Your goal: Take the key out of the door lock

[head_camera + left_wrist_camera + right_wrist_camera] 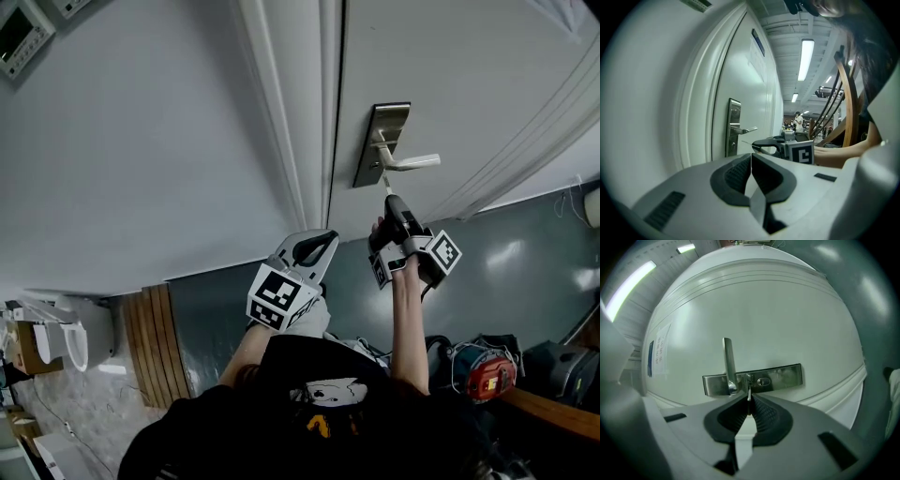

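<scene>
Key (749, 393): where is it? (A)

Pinched in the right gripper (749, 401). The thin blade pokes out past the jaw tips and points at the lock plate (783, 375). The jaws are clenched on it, nearly together. (B)

In the keyhole or out? (A)

Looks out. In the right gripper view the keyhole (762, 381) shows as a dark slot that looks empty. It sits just beside the blade tip, not lined up with it. The head view puts the blade near the plate, under the door handle (410, 162). I can't tell from there whether it touches. (B)

Left gripper (751, 161)? (A)

Clenched on nothing, pads together. It's held back by the person's body, away from the plate and the door (450, 66). Idle. (B)

Step tag? (A)

My call is late withdrawal. The key seems freed, so the task is nearly done. (B)

What does the next move need? (A)

Judgement only. Hold the pinch firm, because a thin blade in ribbed pads could slip or twist. Back straight off the plate along the blade's line. Watch the handle, which sits just beside the tips. No re-grip needed as far as I can see. (B)
</scene>
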The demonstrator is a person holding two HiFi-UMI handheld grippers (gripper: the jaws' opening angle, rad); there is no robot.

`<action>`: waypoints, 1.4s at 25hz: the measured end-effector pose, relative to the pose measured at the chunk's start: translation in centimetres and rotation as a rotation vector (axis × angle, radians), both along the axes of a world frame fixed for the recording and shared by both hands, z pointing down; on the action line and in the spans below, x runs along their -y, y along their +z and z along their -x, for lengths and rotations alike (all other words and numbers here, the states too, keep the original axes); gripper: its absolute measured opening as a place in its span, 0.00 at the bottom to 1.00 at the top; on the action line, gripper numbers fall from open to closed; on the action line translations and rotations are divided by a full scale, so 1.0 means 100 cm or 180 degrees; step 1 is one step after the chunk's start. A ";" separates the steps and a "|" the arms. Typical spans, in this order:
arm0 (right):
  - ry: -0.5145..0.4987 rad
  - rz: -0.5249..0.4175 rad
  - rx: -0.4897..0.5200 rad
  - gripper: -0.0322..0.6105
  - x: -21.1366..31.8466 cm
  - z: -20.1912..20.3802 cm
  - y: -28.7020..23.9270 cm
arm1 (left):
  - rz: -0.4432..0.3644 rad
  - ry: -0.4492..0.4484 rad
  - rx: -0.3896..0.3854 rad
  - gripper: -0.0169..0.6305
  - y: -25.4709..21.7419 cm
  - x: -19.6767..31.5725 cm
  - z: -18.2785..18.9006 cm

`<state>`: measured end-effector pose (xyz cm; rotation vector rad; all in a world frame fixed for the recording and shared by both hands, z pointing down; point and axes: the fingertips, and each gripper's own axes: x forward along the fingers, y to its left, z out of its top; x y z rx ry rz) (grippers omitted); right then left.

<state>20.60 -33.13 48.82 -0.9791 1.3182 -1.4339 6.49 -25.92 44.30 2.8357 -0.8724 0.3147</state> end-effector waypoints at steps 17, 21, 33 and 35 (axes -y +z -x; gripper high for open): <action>-0.0243 -0.0049 -0.0384 0.08 -0.107 0.020 -0.008 | -0.0067 0.0036 0.0015 0.04 -0.006 -0.073 0.001; -0.0332 -0.0064 -0.0444 0.08 -0.133 0.026 -0.008 | -0.0079 0.0004 0.0035 0.04 -0.007 -0.092 0.002; -0.0489 -0.0073 -0.0623 0.08 -0.188 0.043 -0.003 | 0.0015 -0.0070 0.0170 0.04 0.001 -0.136 0.016; -0.0518 -0.0073 -0.0673 0.08 -0.191 0.046 -0.002 | 0.0023 -0.0061 0.0191 0.04 0.002 -0.139 0.017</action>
